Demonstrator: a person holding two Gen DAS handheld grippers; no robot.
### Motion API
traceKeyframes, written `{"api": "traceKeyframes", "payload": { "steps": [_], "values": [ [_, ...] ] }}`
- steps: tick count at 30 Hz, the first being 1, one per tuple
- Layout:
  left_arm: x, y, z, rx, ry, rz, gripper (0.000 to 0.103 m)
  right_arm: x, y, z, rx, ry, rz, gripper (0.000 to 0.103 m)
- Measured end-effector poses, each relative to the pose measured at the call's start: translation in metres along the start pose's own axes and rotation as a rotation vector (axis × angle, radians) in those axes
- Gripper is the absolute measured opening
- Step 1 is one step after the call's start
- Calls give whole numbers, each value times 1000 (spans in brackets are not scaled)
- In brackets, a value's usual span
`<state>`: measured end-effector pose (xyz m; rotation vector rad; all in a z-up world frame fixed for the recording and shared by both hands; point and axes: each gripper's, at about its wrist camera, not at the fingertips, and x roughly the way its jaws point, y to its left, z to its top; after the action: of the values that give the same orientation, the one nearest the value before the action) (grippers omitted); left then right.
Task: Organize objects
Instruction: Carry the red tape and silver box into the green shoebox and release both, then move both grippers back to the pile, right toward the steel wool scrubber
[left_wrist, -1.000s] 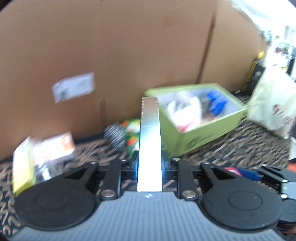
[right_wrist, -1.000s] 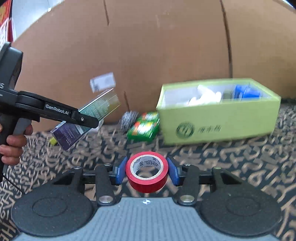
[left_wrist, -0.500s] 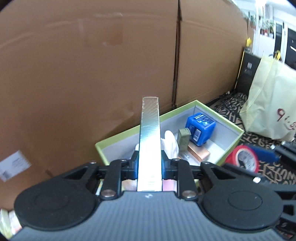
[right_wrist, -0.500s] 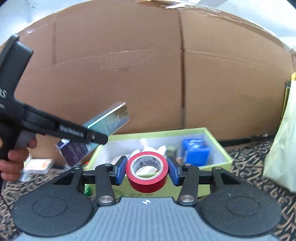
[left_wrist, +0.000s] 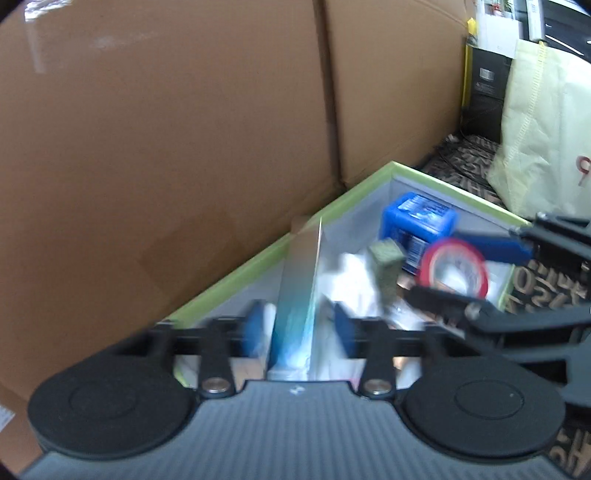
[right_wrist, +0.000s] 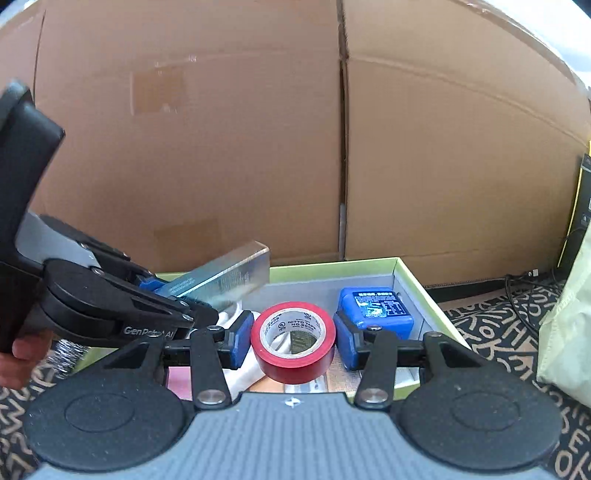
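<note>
**Two grippers over the green box, one letting go**

The left gripper (left_wrist: 299, 325) is hanging above the near-left part of the green box (left_wrist: 236, 275), and its jaws have just been opening. The slim silver carton (left_wrist: 295, 295) is standing between the blue pads (left_wrist: 255, 326), tilted and blurred, with a gap showing on either side, so the pads are no longer pressing on it. In the right wrist view the same carton (right_wrist: 225, 277) is sticking out ahead of the left gripper (right_wrist: 173, 291), slanting up over the box's left end, just in front of the cardboard wall (right_wrist: 221, 129).

The right gripper (right_wrist: 293, 341) is clenching the red tape roll (right_wrist: 293, 341) between its blue pads, one pad on each side of the roll, the hole of the roll facing the camera. Its jaws have been opening very slightly, yet the roll is sitting squarely between them. The roll is hovering over the middle of the box (right_wrist: 417, 280).

Ahead of the right gripper and a little to its right, a blue box (right_wrist: 376, 306) is lying inside, near the box's right wall. White crumpled material (left_wrist: 354, 280) and a small olive block (left_wrist: 386, 258) are lying ahead of the left gripper, inside the box too. A pale bag (left_wrist: 543, 129) is standing beyond the box, off to the right. A hand (right_wrist: 22, 354) is gripping the left tool's handle.
</note>
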<state>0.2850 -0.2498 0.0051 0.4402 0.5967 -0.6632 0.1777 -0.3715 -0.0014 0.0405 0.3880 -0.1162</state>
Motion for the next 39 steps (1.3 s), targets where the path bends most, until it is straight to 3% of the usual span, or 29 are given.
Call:
{"api": "traceKeyframes", "payload": {
  "steps": [2, 3, 5, 8, 11, 19, 25, 28, 33, 39],
  "values": [
    [-3, 5, -5, -20, -32, 33, 84, 10, -1, -4, -24, 39, -14, 61],
    [-6, 10, -9, -35, -48, 10, 88, 12, -5, -7, -10, 52, -24, 70],
    [-10, 18, -13, -85, -55, -15, 88, 8, -15, -12, 41, 33, -13, 75],
    [-18, 22, -15, -128, -63, -11, 89, -1, -23, -16, 84, 17, -27, 76],
    [-37, 25, -20, -182, -96, 24, 103, -17, -22, -16, 94, 6, -24, 76],
    [-121, 30, -67, -347, -183, 83, 103, -85, -10, -20, 121, -85, 27, 86],
    [-172, 31, -126, -412, -149, 183, 103, -130, 19, -42, 115, -107, 100, 89],
    [-191, 33, -157, -432, -118, 232, 103, -142, 41, -60, 94, -84, 133, 90],
    [-205, 46, -207, -555, -51, 254, 103, -146, 75, -89, 65, -17, 189, 90],
    [-215, 67, -251, -622, -9, 375, 103, -142, 111, -107, 36, 69, 242, 90]
  ]
}}
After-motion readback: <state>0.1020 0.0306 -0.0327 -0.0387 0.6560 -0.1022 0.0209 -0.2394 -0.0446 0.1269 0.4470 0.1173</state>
